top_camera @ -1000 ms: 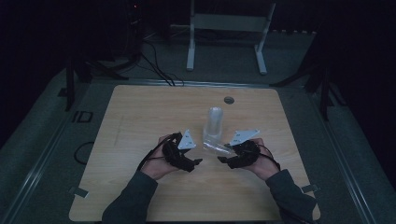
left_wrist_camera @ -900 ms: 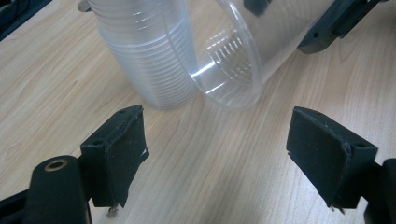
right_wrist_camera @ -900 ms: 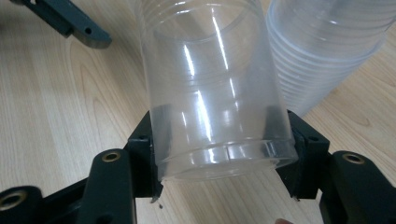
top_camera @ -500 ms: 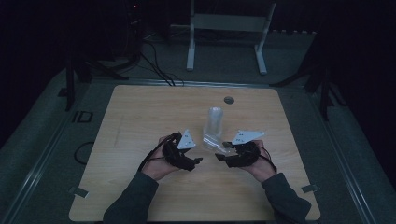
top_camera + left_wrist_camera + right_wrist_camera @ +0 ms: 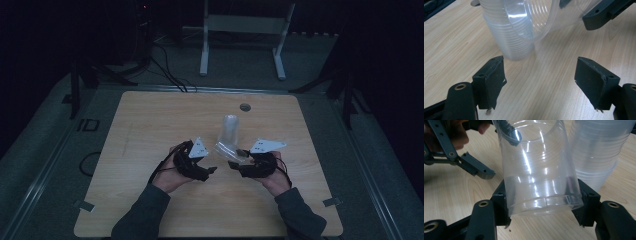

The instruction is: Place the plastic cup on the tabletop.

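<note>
A single clear ribbed plastic cup (image 5: 540, 167) is lying tilted near the middle of the pale wooden table (image 5: 150, 130), its base toward the right gripper (image 5: 239, 167) and its open mouth toward the left. Just beyond it on the far side, a stack of clear ribbed plastic cups (image 5: 229, 129) is standing upright on the tabletop; whether the two are touching cannot be told. Open board is lying all around: broad bare wood to the left, to the right and on the far side, with a small round grey grommet (image 5: 244, 107) near the far edge, well apart from the stack. The near edge is sitting just behind the person's grey sleeves.

The cups are thin and see-through, with fine horizontal ridges and bright highlights. The tabletop is showing a light wood grain, matte.

The right gripper is clamping the single cup near its base, one black pad pressing on each side of the wall. The left gripper (image 5: 206, 170) is holding nothing, its jaws spread wide over bare wood, pointing at the foot of the stack and the rim of the tilted cup (image 5: 531, 22), near them but apart.
</note>
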